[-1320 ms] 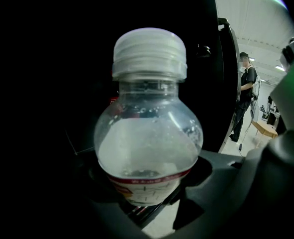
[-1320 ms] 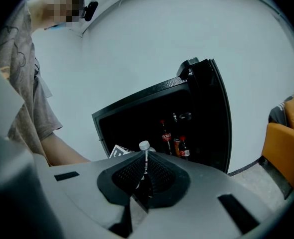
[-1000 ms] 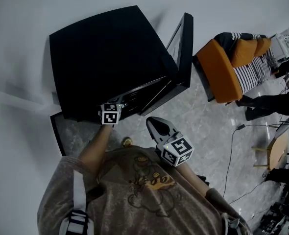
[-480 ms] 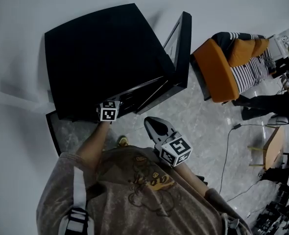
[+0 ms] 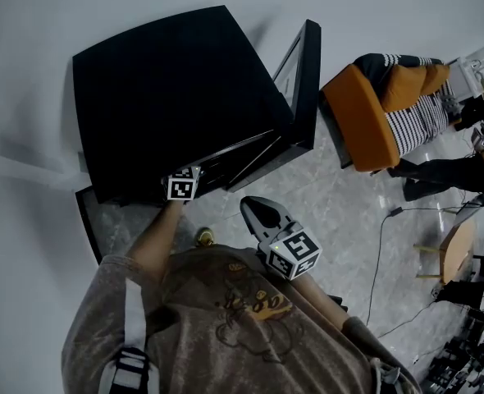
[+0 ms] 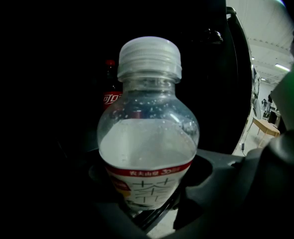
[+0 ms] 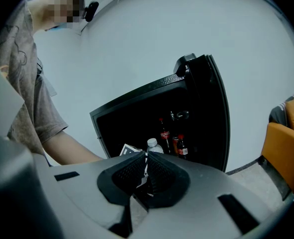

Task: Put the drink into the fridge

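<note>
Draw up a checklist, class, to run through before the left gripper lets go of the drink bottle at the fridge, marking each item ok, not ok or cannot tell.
1. Fridge door open: ok.
2. Drink bottle upright, capped, held in the left gripper: ok.
3. Bottle inside the fridge opening: ok, as the right gripper view shows.
4. Bottle base supported from below: cannot tell, base hidden.
5. Gap to the cola bottle behind it: cannot tell.
6. Right gripper shut, empty, outside the fridge: ok.
</note>
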The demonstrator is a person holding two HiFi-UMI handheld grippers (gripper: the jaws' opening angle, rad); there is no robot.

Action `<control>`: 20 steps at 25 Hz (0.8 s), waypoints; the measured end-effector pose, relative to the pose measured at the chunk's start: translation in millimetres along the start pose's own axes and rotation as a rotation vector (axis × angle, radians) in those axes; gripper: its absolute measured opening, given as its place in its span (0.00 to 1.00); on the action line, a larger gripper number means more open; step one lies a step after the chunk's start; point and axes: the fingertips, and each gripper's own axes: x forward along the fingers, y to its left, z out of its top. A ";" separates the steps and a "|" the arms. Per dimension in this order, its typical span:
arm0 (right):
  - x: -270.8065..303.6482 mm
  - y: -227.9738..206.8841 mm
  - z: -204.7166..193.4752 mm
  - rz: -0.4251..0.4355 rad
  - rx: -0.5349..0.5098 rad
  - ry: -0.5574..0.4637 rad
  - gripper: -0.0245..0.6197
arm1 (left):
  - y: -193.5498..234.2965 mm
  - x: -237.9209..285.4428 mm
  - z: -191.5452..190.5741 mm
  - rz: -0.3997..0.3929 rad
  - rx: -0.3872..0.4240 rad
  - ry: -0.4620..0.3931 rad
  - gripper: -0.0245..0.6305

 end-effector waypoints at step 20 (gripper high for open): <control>-0.5 6.0 -2.5 0.024 -0.004 -0.002 0.08 | -0.8 -6.6 -20.6 0.016 -0.011 0.044 0.64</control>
